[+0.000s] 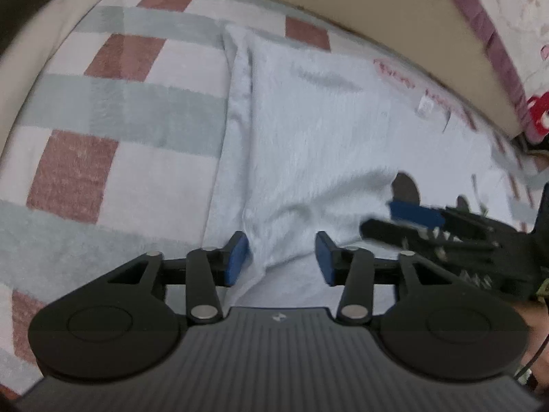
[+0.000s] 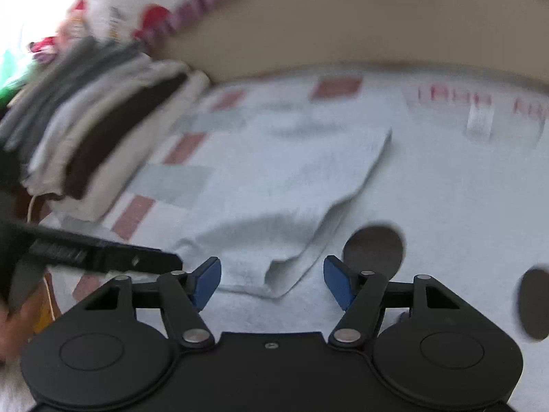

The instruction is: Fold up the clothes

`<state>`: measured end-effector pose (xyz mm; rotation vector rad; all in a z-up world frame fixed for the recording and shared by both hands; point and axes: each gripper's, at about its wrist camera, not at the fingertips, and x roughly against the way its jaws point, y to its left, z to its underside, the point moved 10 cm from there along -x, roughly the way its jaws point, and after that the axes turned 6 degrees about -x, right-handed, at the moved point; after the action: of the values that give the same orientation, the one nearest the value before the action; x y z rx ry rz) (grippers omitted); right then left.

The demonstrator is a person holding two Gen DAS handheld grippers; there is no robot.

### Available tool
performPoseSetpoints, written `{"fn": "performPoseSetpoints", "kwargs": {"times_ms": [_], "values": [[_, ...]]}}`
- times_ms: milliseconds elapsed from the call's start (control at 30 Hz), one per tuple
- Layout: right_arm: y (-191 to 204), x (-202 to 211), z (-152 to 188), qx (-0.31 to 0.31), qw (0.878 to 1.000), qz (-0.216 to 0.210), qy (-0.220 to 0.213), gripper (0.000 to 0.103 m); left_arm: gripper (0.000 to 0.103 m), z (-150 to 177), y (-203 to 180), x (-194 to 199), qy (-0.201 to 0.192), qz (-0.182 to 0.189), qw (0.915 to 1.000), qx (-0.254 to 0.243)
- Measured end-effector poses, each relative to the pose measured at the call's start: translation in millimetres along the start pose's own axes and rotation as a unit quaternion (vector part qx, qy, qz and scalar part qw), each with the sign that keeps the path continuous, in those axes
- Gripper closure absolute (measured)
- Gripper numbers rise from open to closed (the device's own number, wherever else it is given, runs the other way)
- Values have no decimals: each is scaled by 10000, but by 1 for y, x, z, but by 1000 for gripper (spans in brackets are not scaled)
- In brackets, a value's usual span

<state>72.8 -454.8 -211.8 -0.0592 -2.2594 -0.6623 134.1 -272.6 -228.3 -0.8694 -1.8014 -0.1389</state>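
Checked blanket (image 1: 113,110) under pale garment (image 1: 308,120); beige headboard (image 1: 377,24); both claws spread.

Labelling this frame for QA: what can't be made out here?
- Red lettering on the pale blue fleece garment: illegible, motion blur, both views.
- Stack of folded clothes: smeared in the right wrist view, count unclear.
- Garment's near edge: hidden by the left gripper body.
- Right gripper: cut off in the left view.

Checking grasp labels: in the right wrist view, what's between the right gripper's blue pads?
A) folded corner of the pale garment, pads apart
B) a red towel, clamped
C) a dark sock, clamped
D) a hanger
A: the right gripper stands open, with the pale garment's folded corner lying between its pads, unpinched.
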Motion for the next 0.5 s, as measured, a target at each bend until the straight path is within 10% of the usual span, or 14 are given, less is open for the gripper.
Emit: {"fn": "performPoseSetpoints", "kwargs": {"times_ms": [67,267,500], "values": [[2,1,11,160,9997,173,96,78,52,4,4,0,49,-116,9999,50],[-1,47,58,729,9944,615,451,82,50,11,7,9,28,-589,9981,-192],[-61,164,87,-676,9950,715,-147,56,50,10,-69,29,-624,280,9933,-936]]}}
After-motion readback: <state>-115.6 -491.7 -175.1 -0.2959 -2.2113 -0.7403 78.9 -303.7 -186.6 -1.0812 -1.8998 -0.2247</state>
